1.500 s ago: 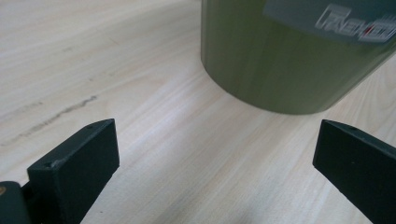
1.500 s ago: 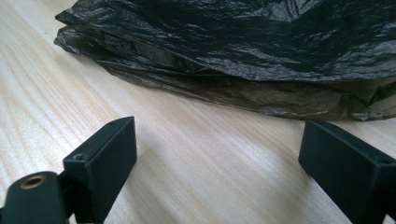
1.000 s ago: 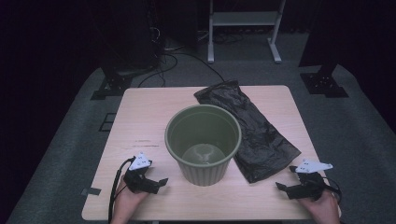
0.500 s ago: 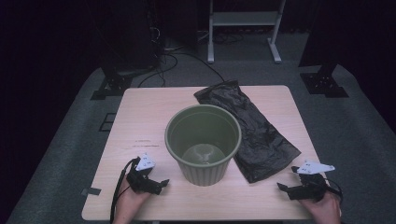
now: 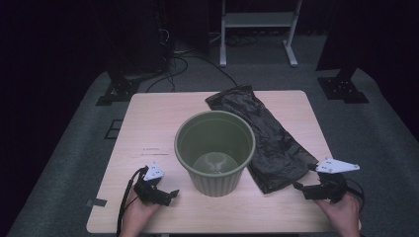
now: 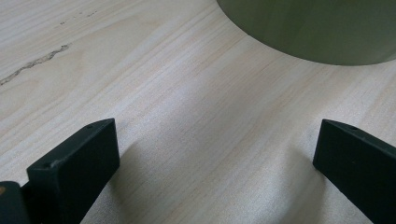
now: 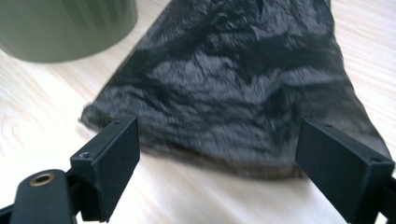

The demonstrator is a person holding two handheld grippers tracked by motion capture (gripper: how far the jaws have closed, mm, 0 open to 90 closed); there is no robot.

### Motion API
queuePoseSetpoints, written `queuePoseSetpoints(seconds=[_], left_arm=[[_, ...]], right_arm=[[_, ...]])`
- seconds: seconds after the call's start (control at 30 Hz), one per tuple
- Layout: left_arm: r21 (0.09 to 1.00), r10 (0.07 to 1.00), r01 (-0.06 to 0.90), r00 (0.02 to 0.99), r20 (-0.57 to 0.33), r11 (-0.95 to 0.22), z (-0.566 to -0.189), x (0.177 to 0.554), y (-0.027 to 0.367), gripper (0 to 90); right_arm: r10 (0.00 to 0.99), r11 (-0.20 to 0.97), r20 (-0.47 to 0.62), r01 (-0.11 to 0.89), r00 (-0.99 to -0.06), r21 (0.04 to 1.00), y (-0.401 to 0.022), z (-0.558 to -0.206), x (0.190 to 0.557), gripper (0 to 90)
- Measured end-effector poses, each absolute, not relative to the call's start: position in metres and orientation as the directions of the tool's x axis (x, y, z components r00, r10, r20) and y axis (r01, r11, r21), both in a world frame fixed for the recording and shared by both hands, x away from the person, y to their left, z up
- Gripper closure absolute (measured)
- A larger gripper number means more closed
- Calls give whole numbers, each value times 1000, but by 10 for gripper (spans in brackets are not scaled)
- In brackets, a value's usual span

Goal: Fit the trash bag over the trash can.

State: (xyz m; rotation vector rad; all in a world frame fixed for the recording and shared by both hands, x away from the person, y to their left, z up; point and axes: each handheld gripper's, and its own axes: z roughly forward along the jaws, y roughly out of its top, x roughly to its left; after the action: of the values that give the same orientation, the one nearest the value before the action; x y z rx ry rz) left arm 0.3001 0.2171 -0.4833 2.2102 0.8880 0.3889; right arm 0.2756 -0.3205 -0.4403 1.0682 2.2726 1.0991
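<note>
Right gripper (image 5: 299, 186) lifted, jaws wide, empty; its view shows black bag (image 7: 233, 79) edge; left gripper (image 5: 173, 192) wide, empty.

A dark studio-like lab: a lone wooden table (image 5: 148, 128) on grey carpet (image 5: 385, 128), cables (image 5: 183, 61) and equipment stands (image 5: 257, 29) behind.

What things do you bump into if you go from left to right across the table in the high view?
Left tongs → green bin → black bag → right tongs.
</note>
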Motion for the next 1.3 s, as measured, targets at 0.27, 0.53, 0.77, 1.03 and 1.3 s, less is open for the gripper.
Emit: queuePoseSetpoints(seconds=[0.27, 0.53, 0.77, 1.03, 1.3], left_arm=[[713, 696, 481, 718, 13, -510, -483, 300, 217, 0], [713, 696, 482, 718, 13, -509, -483, 300, 217, 0], [713, 696, 482, 718, 13, -510, -483, 300, 217, 0], [713, 696, 482, 718, 13, -510, -483, 300, 217, 0], [713, 696, 481, 718, 13, -510, -483, 300, 217, 0]], right_arm=[[755, 421, -7, 477, -655, 772, -295, -448, 306, 124], [759, 451, 0, 525, -651, 722, -280, -470, 328, 131], [754, 466, 13, 549, -656, 694, -276, -477, 333, 372], [740, 460, 33, 540, -672, 705, -280, -475, 329, 843], [721, 475, 53, 548, -691, 688, -283, -473, 321, 897]])
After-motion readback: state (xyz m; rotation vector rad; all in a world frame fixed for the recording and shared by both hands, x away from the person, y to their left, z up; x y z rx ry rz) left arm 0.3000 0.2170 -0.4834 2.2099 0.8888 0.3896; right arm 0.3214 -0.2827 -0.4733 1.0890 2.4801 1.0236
